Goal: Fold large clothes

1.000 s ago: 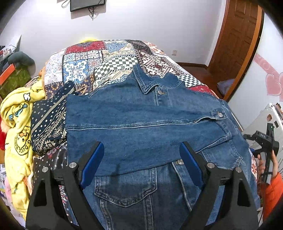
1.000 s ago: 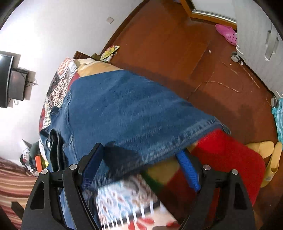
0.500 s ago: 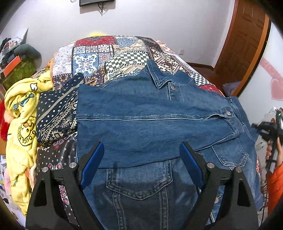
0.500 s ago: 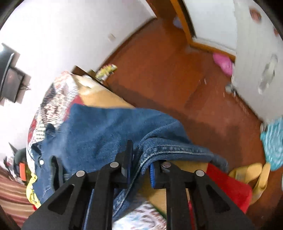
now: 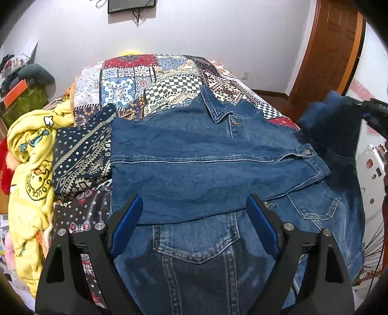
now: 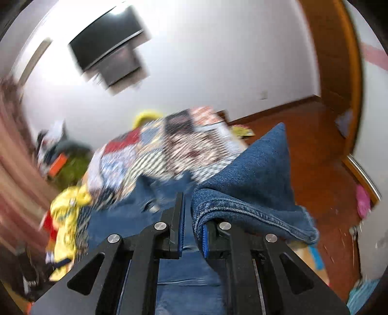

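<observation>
The right gripper (image 6: 192, 225), jaws clamped on the denim jacket's (image 5: 218, 169) hem at three o'clock, lifts it for folding, while the left gripper (image 5: 194, 225) hovers wide open and empty.

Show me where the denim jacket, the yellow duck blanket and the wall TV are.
denim jacket (image 5: 206, 174), left wrist view, on the folded-over sleeve across its front.
yellow duck blanket (image 5: 29, 155), left wrist view, on the bunched fabric above the duck print.
wall TV (image 5: 132, 4), left wrist view, on its dark screen.
</observation>
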The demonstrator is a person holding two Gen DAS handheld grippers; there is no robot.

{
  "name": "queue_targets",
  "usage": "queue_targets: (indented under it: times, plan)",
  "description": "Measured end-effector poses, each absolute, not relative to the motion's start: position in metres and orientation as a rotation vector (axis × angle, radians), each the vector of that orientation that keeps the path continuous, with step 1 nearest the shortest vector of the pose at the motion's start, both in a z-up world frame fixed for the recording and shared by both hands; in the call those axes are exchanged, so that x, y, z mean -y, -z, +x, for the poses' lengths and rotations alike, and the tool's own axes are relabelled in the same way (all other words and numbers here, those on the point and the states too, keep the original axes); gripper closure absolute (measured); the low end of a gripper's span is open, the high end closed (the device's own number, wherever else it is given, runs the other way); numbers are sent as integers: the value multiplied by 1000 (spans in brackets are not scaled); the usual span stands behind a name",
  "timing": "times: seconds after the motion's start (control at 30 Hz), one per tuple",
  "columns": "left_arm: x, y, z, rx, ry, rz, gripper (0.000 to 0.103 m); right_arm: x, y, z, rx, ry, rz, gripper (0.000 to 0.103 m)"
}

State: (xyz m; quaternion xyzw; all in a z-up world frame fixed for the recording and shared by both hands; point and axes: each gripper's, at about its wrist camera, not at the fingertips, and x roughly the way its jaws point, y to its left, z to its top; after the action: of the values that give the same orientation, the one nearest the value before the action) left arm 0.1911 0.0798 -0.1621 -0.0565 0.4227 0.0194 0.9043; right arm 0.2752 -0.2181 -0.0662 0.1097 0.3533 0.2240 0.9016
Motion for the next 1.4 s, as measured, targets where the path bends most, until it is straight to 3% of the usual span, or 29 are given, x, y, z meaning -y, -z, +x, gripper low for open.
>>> queue_targets:
  times: [0.33,0.5,0.57,0.63,0.7,0.87,1.0,1.33,1.4]
  plan:
    - [-76,165,187,-898,-16,-106,16,154,180,269,-1066,-566,130,93]
    - [-50,156,203,-891,34,-68,16,162,182,261,-1129,-588,128,92]
    - [-31,148,215,-881,68,-40,16,171,178,259,-1142,-608,141,86]
    - [-12,141,224,-865,101,-12,16,185,173,258,-1133,-610,154,75]
    - [13,132,237,-846,152,21,16,201,164,252,-1081,-582,158,57]
    - [71,119,272,-833,275,92,16,244,142,248,-967,-449,153,56]
    - [118,123,299,-851,350,160,16,289,130,247,-895,-308,179,48]
    - [223,190,347,-994,487,368,16,341,150,250,-923,-147,261,47]
    - [239,209,352,-1009,487,434,21,346,157,250,-943,-144,285,47]
